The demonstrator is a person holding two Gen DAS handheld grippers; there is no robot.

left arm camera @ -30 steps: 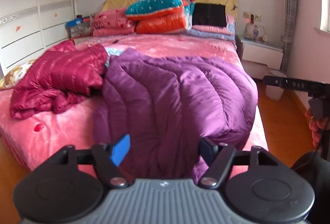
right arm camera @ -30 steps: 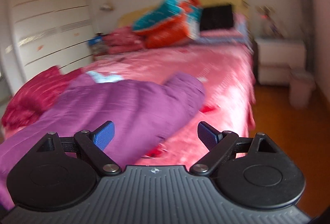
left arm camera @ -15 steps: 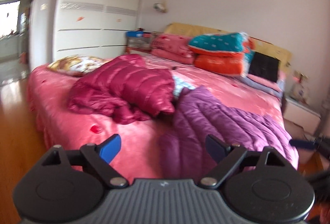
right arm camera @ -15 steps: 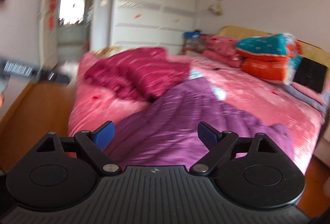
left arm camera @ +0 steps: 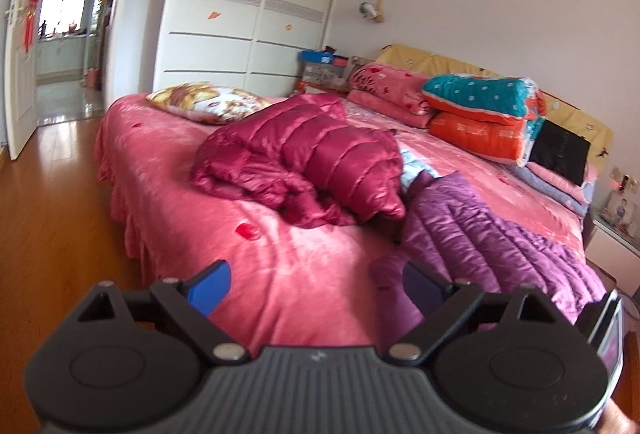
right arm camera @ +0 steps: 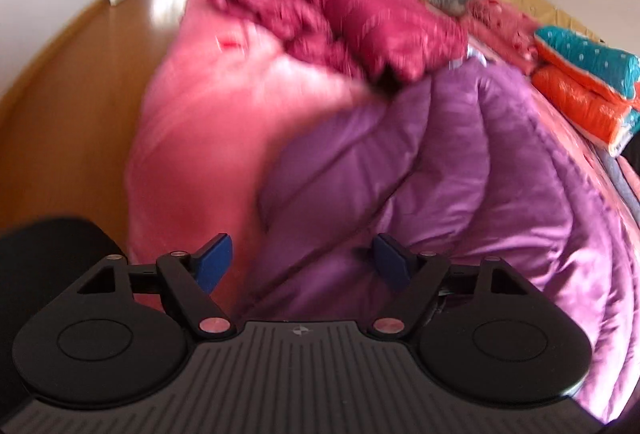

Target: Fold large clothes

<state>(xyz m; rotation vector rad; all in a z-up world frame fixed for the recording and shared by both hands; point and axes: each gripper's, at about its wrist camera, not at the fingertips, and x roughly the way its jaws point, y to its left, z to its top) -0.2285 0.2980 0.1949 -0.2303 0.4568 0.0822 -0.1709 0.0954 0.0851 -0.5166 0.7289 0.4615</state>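
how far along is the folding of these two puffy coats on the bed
Done: nothing looks folded. The purple down coat lies spread over the bed's near corner, and the crimson down coat sits crumpled beside it on the pink bedspread.
In hand: nothing. The left gripper is opening over bare bedspread; the right gripper is closing, hovering at the purple coat's edge, pads not pressing it.
Left: grasp and fold both.

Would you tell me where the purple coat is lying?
The purple coat lies on the pink bed, lower right in the left wrist view, against the red coat.
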